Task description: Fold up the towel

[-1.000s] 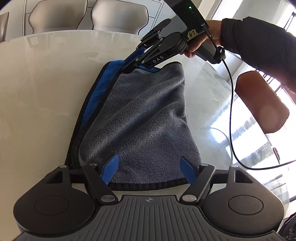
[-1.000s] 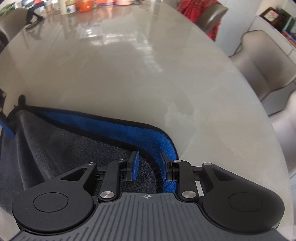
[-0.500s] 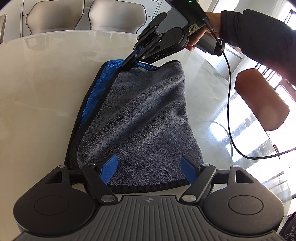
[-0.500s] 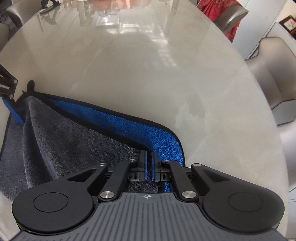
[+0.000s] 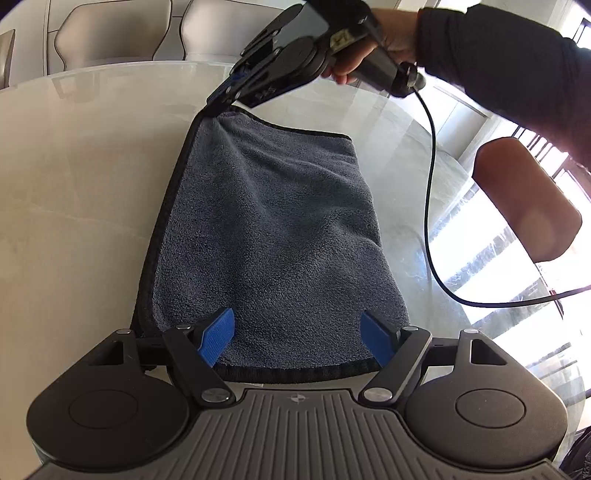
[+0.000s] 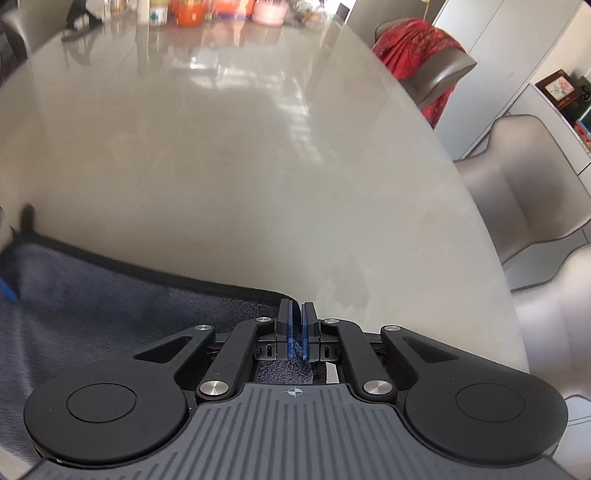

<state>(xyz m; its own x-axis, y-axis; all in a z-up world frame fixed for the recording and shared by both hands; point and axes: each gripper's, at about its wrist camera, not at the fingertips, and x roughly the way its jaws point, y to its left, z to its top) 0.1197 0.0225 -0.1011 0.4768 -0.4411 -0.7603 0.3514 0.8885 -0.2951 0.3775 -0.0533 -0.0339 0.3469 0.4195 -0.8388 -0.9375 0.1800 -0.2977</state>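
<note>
A grey towel [image 5: 273,229] with a black hem lies folded on the pale round table [image 5: 74,177]. My left gripper [image 5: 297,338] is open, its blue pads over the towel's near edge. My right gripper [image 6: 296,325] is shut on the towel's far corner and holds it slightly lifted; it also shows in the left wrist view [image 5: 225,94]. In the right wrist view the towel [image 6: 92,310] spreads to the left with its hem running up to the pads.
Grey chairs [image 5: 110,33] stand behind the table, and a brown chair [image 5: 528,206] is at the right. A black cable [image 5: 436,221] hangs from the right gripper. Bottles and jars [image 6: 192,11] stand at the table's far end. A red cloth [image 6: 413,48] hangs on a chair.
My right gripper closed on the towel's far corner and pulled it leftward, covering the blue underside. My left gripper stayed open at the near edge.
</note>
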